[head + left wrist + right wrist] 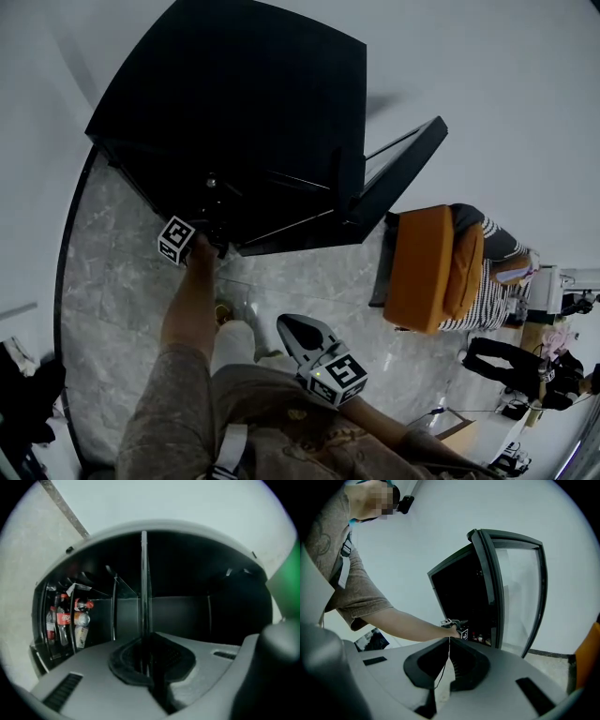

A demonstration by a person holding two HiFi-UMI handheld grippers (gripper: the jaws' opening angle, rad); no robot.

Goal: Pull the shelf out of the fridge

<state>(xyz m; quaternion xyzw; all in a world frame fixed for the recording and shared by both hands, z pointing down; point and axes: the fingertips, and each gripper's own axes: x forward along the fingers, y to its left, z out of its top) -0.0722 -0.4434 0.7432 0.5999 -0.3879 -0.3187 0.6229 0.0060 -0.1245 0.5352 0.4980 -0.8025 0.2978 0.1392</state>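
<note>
My left gripper (202, 244) is reaching into the big black fridge (244, 112). From the head view I only see its marker cube and my bare arm (192, 300) going in. The dark inside hides what the jaws are doing.

The left gripper view tells me more. The left gripper (146, 644) has its two jaws pressed together on the thin pale shelf (144, 583). I see the shelf edge-on, like a straight line running away from the jaws into the dark fridge. Off to one side stand some small drink bottles with red labels (70, 620) in a rack. No other view shows them clearly.

My right gripper (298, 333) hangs close to my body, well away from the fridge. In the right gripper view, the right gripper (449, 641) has its jaws closed to a thin slit and nothing sits between them. This view shows the whole fridge from the side. The tall glass door (518, 597) stands wide open, and my arm leads to the left gripper inside.

Only the head view shows the grey stone floor (112, 272), an orange chair (427, 267), and a person in a striped shirt (487, 272) just beside the chair.
</note>
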